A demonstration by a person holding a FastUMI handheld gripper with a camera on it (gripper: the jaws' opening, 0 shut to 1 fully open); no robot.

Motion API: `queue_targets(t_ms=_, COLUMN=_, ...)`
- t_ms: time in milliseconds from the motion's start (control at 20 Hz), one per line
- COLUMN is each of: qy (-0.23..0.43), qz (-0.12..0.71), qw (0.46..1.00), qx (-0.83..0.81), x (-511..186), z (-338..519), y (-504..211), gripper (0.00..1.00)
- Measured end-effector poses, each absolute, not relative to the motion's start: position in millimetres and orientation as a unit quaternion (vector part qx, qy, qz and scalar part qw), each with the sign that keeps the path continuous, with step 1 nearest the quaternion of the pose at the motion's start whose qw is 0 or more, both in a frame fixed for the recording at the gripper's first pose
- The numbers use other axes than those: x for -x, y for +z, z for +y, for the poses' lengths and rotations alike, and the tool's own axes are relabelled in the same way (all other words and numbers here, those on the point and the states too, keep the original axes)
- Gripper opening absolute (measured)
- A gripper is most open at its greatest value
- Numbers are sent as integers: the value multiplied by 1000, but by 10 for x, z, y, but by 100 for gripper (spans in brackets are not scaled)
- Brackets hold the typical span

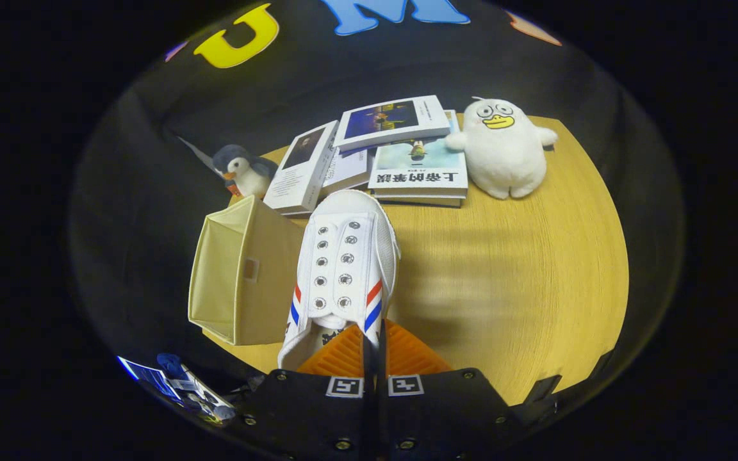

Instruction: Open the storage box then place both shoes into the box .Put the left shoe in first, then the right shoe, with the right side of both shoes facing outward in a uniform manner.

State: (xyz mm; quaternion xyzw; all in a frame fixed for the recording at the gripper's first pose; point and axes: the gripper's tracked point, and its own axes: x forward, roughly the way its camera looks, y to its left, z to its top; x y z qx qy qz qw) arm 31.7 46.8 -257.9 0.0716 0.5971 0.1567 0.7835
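Observation:
A white shoe with red and blue side stripes hangs over the wooden table, toe pointing away from me toward the books. My gripper is shut on the right side of the shoe's collar near the heel, both fingers pressed close together. A beige fabric storage box stands open at the table's left front corner, right beside the shoe's left side. The inside of the box that I can see holds nothing; its far inner part is hidden.
Several books lie stacked at the back of the table. A white plush duck sits to their right, and a grey penguin plush to their left behind the box. Bare tabletop stretches to the right of the shoe.

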Motion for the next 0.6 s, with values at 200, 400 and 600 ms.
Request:
queue_targets(t_ms=200, qy=193, qz=590, qw=782, qx=-55, x=-339, z=830, y=-2383, gripper=0)
queue_targets(t_ms=400, qy=230, qz=579, qw=781, qx=-38, x=-386, z=1200, y=-2240, gripper=0)
queue_targets(t_ms=600, qy=263, qz=571, qw=777, qx=-32, x=-422, z=1575, y=-2131, gripper=0)
